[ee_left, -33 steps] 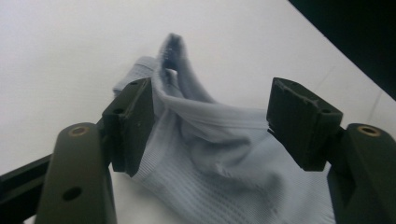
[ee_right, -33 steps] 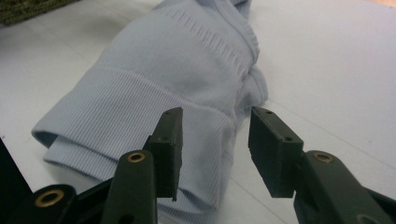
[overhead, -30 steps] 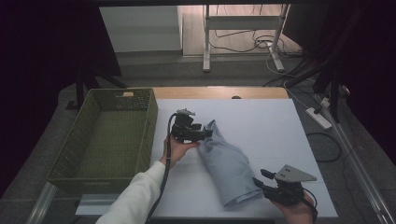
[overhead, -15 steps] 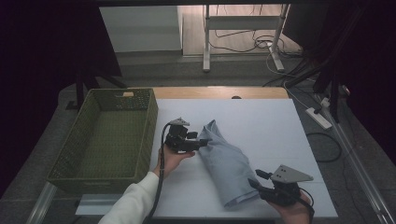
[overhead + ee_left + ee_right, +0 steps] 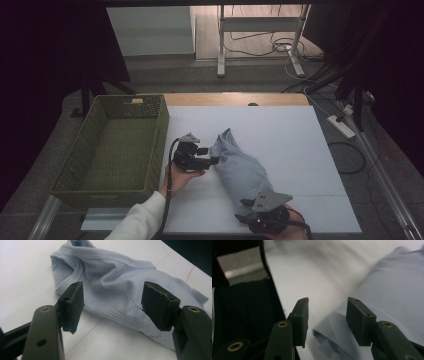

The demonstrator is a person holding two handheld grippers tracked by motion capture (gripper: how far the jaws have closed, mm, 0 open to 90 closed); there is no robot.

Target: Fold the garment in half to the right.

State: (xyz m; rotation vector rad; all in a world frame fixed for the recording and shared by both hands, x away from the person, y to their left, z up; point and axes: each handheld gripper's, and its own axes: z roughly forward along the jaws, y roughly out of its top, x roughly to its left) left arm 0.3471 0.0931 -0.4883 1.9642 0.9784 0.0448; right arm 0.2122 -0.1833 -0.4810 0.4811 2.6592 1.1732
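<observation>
The counter [image 5: 300, 150] has a white top with a bare wooden strip along its far edge. A pale blue garment [image 5: 240, 167] lies crumpled on it, and an olive woven basket [image 5: 85, 170] stands just left of the garment.

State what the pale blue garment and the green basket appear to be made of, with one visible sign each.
Garment: looks like soft knitted fabric, matt; ribbed edges and rows of tiny holes show in the left gripper view. Basket: seemingly woven wicker or plastic strands, matt green; a fine lattice runs over its walls, the exact material unclear.
</observation>
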